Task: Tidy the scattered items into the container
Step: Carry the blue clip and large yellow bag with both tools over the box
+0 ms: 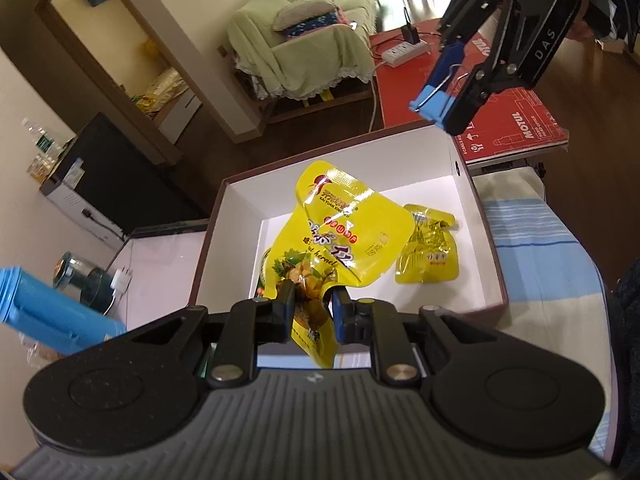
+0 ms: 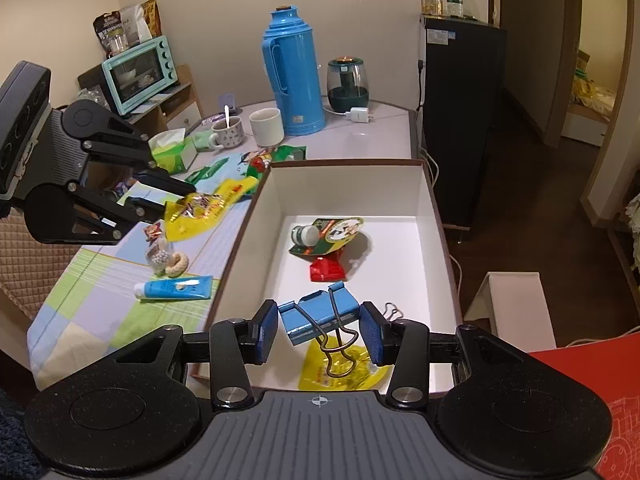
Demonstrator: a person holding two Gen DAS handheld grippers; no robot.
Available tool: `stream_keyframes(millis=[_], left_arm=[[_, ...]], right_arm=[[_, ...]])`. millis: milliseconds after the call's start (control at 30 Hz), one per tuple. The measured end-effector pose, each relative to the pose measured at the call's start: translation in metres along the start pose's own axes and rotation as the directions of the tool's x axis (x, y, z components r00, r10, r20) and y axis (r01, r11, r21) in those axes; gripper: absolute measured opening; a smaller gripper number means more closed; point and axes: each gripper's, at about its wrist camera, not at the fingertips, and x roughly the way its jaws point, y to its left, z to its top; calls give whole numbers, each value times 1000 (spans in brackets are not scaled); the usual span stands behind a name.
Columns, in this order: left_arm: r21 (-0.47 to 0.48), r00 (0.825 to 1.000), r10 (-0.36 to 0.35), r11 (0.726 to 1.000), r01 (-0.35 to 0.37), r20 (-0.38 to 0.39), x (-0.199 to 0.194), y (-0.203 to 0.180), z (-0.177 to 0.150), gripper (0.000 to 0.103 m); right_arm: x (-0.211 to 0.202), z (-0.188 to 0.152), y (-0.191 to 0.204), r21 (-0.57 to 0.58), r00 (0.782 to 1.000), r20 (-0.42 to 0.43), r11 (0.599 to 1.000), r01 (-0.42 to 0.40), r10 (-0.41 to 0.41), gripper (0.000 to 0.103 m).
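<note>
One white-lined box (image 2: 352,184) holds four items. Above it, one left gripper (image 1: 312,300) clamps one yellow snack pouch (image 1: 344,232). One right gripper (image 2: 318,330), fingers parted, frames one blue binder clip (image 2: 316,316) untouched over the box's near end.

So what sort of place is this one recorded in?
Most likely a lived-in home, a dining corner opening onto a living room: a covered sofa, a toaster oven on a shelf, and a blue thermos with mugs on the table.
</note>
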Motion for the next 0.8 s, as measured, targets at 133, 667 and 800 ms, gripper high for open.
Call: stream_keyframes(millis=[133, 667, 800], left_arm=[[34, 999, -30, 999, 31, -25, 21, -3, 12, 16], [129, 979, -117, 982, 139, -165, 83, -9, 18, 16], [160, 969, -145, 971, 178, -201, 95, -7, 15, 16]], right_arm=[[10, 3, -13, -10, 1000, -24, 1000, -15, 15, 44], [56, 7, -32, -60, 987, -156, 997, -39, 30, 44], [67, 8, -34, -67, 981, -193, 997, -39, 26, 44]])
